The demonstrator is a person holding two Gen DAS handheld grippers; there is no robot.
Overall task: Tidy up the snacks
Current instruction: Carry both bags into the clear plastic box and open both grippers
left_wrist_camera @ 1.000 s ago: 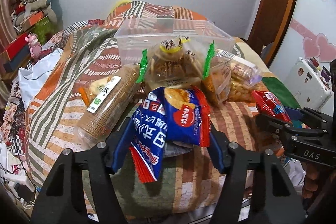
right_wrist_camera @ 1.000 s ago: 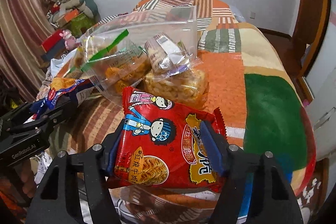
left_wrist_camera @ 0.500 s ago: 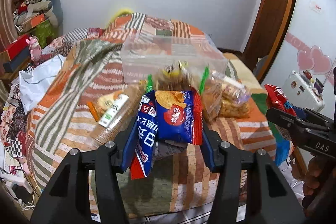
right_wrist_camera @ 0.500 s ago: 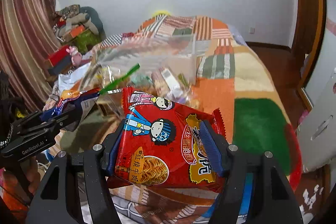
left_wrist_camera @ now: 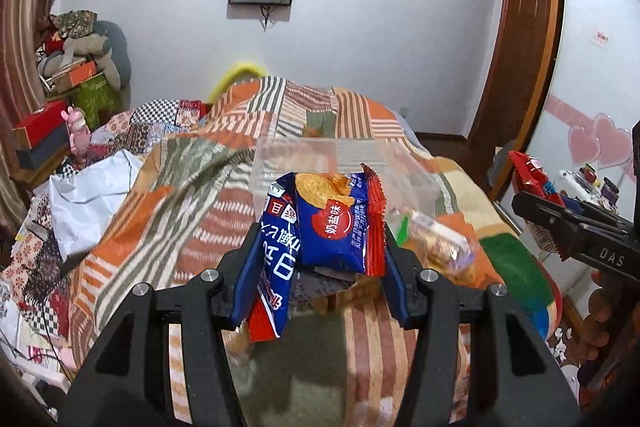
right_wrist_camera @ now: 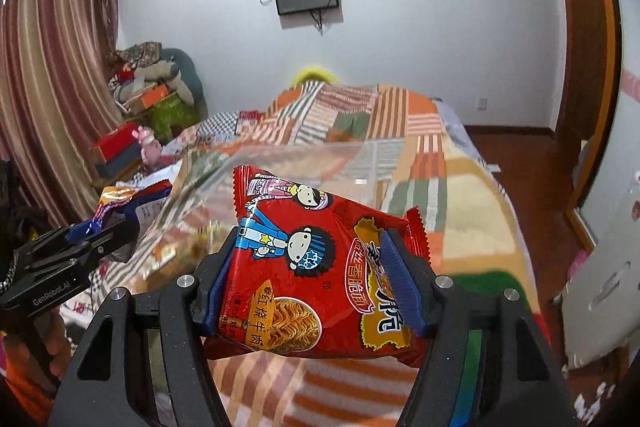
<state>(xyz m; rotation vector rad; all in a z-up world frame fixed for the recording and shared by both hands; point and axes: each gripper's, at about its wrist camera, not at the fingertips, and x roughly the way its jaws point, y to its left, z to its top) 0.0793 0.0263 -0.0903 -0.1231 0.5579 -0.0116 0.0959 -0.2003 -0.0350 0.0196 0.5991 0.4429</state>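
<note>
My left gripper [left_wrist_camera: 318, 247] is shut on a blue chip packet [left_wrist_camera: 320, 227] and holds it in the air above the bed. My right gripper [right_wrist_camera: 308, 275] is shut on a red noodle-snack packet [right_wrist_camera: 316, 267], also lifted. A clear plastic box [left_wrist_camera: 340, 167] sits on the patchwork bedspread beyond both packets; it also shows in the right wrist view [right_wrist_camera: 360, 163]. Clear bags of snacks [left_wrist_camera: 436, 243] lie in front of the box. The right gripper with its red packet shows at the right edge of the left wrist view [left_wrist_camera: 560, 215]. The left gripper shows at the left of the right wrist view [right_wrist_camera: 80, 243].
The bed [left_wrist_camera: 200, 211] is covered by a striped patchwork spread. A white bag [left_wrist_camera: 92, 199] and clutter lie on its left side. A pile of boxes and toys [left_wrist_camera: 72, 67] stands by the curtain. A wooden door [left_wrist_camera: 516, 67] and a white cabinet [right_wrist_camera: 600, 267] are at the right.
Both grippers have risen and pulled back from the bed with their packets. The box and snack bags now look lower and farther away.
</note>
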